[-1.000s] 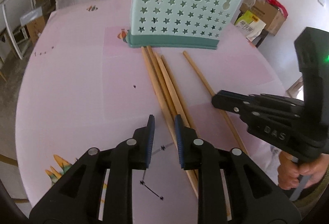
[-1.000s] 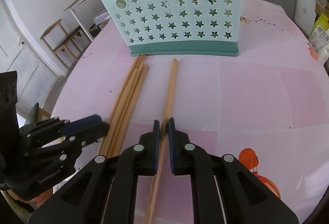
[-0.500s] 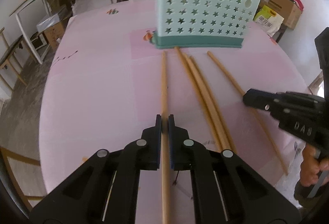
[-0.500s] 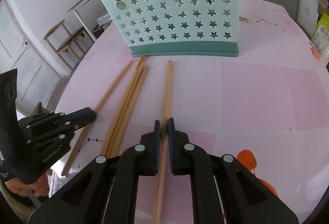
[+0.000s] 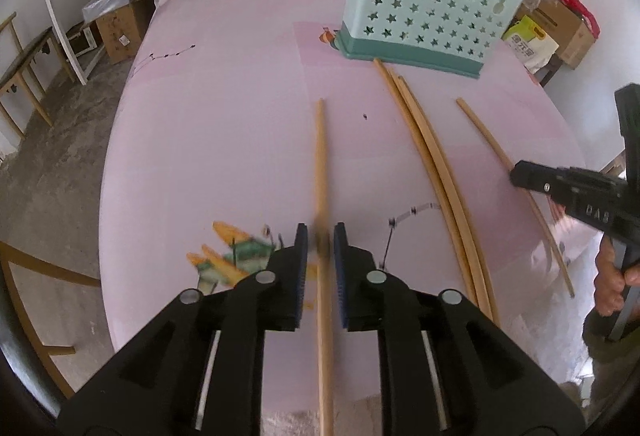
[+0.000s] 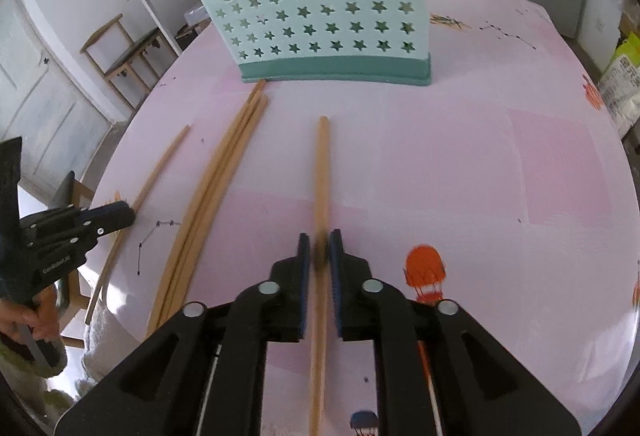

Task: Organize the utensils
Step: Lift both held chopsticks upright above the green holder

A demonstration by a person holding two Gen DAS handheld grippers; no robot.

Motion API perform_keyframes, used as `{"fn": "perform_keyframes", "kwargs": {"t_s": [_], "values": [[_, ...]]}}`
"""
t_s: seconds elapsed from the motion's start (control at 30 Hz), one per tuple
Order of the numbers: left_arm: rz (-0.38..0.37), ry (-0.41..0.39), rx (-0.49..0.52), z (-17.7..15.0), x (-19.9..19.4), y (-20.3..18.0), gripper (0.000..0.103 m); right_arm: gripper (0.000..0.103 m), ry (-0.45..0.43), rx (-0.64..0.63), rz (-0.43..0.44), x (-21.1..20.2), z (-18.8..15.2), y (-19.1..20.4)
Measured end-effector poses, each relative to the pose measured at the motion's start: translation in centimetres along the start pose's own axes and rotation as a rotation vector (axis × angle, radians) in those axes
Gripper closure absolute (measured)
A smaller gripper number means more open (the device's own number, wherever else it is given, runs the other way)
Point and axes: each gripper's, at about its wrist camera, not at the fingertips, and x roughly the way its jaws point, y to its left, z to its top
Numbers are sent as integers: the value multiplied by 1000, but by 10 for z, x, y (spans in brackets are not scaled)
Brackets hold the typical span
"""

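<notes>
**Both claws pinched on a chopstick each, holder standing beyond**

Now each claw has a wooden stick between its blue pads. The left claw is nearly closed on one chopstick, which runs straight out from the pads along the pink tabletop and back under the claw toward the camera. The right claw is closed the same way on another chopstick, its far tip pointing at the holder but stopping short of it.

Between the two claws lies a bundle of three chopsticks, pressed side by side, its far end touching or almost touching the holder's dark green base. Seen from the left wrist, the right claw's stick sits to the right of that bundle; seen from the right wrist, the left claw's stick sits to the left of it.

Farther out stands the pale green utensil holder, upright on the tabletop, its wall pierced with star and gourd-shaped holes. Its inside cannot be seen.

Lettering on the right claw's body reads "DAS" in the left wrist view, and the left claw's body reads roughly "GenRobot.AI" in the right wrist view. Printed balloons and kites decorate the tabletop.
</notes>
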Motion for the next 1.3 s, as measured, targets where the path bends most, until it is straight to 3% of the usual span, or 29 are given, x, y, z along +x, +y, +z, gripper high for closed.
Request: {"fn": "perform_keyframes", "kwargs": {"t_s": [0.63, 0.77, 0.9, 1.07, 1.3], "values": [[88, -66, 73, 51, 35, -9, 93, 88, -51, -87, -82, 27, 46, 22], [100, -69, 67, 54, 37, -7, 99, 96, -58, -74, -85, 30, 51, 19], [93, -77, 35, 59, 34, -2, 99, 96, -71, -6, -40, 25, 57, 7], [54, -166, 2, 67, 3, 4, 99, 96, -159, 35, 13, -4, 64, 1], [-36, -368, -33, 71, -73, 9, 99, 96, -279, 85, 110, -51, 71, -6]]}}
